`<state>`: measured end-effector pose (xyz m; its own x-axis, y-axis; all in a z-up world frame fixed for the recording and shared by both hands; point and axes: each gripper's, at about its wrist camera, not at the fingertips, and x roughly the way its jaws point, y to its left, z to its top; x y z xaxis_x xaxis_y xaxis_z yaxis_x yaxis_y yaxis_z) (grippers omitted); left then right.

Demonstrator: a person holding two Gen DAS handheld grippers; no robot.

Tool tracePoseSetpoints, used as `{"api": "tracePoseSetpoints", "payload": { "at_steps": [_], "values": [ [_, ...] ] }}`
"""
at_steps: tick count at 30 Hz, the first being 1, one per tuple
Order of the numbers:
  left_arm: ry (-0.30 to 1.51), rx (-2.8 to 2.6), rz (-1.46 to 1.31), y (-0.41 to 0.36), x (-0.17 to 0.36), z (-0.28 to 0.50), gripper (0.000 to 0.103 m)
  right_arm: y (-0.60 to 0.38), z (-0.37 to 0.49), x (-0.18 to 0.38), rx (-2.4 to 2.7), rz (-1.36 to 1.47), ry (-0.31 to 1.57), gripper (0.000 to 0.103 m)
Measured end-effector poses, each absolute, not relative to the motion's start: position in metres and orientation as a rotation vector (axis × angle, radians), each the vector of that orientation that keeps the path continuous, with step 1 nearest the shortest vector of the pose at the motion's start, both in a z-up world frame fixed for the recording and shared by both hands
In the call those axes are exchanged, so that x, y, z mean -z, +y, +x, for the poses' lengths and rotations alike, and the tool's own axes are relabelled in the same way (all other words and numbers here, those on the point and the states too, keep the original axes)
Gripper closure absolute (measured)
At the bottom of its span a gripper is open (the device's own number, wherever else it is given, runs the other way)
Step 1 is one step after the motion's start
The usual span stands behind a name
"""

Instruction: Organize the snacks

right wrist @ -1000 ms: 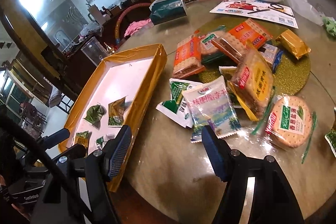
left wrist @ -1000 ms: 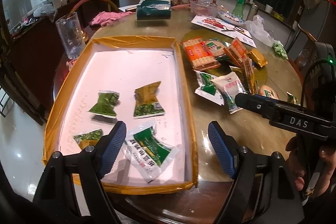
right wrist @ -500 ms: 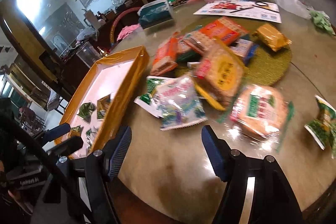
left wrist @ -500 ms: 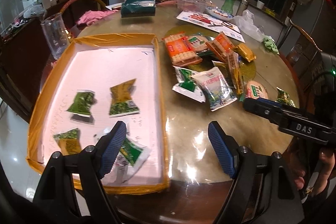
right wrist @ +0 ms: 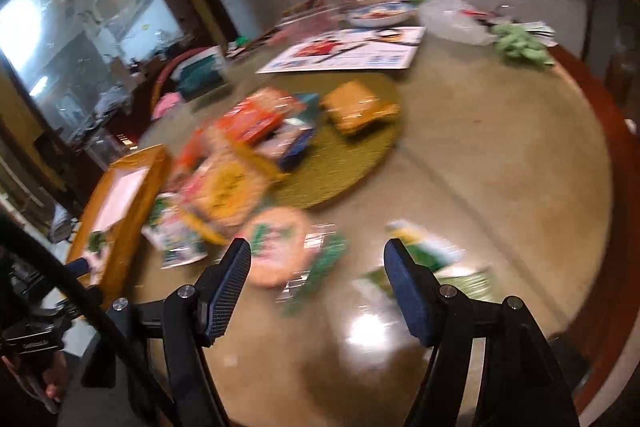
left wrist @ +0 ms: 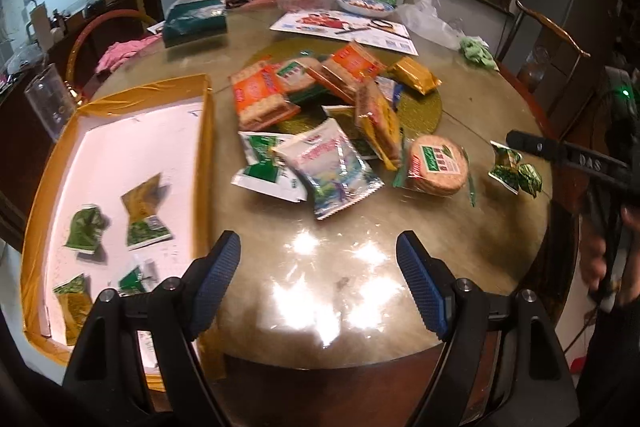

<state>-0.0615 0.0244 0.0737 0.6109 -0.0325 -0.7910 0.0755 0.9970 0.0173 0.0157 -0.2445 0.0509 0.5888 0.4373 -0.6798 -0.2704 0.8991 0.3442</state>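
Shift: now that you've swung both tongs off the tray (left wrist: 202, 131) toward 3 o'clock, sorting resumes.
Left tongs (left wrist: 318, 283): released, empty.
Right tongs (right wrist: 316, 291): released, empty.
Snacks (left wrist: 320, 119): piled mid-worktop; four in tray.
Next: probably green packets (left wrist: 516, 173).

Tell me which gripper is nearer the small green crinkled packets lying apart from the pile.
Right. The right gripper hangs open just before the small green packets; the left gripper is over bare table nearer the tray.
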Motion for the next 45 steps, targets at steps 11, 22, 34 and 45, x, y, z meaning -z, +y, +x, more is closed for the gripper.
{"api": "tracePoseSetpoints", "payload": {
  "at_steps": [11,22,34,45],
  "values": [
    [0.964,0.155,0.081,-0.014,-0.059,-0.04,0.022,-0.275,0.019,-0.007,-0.354,0.242,0.941,0.026],
    [0.964,0.325,0.189,-0.083,-0.062,-0.013,0.022,-0.307,-0.001,0.006,-0.351,0.349,0.918,0.026],
    [1.055,0.567,0.325,-0.204,-0.012,0.06,0.043,-0.322,-0.019,0.004,-0.35,0.278,0.888,0.062],
    [1.028,0.511,0.123,-0.165,-0.034,0.05,0.076,-0.3,-0.019,0.004,-0.37,0.19,0.891,0.065]
  ]
}}
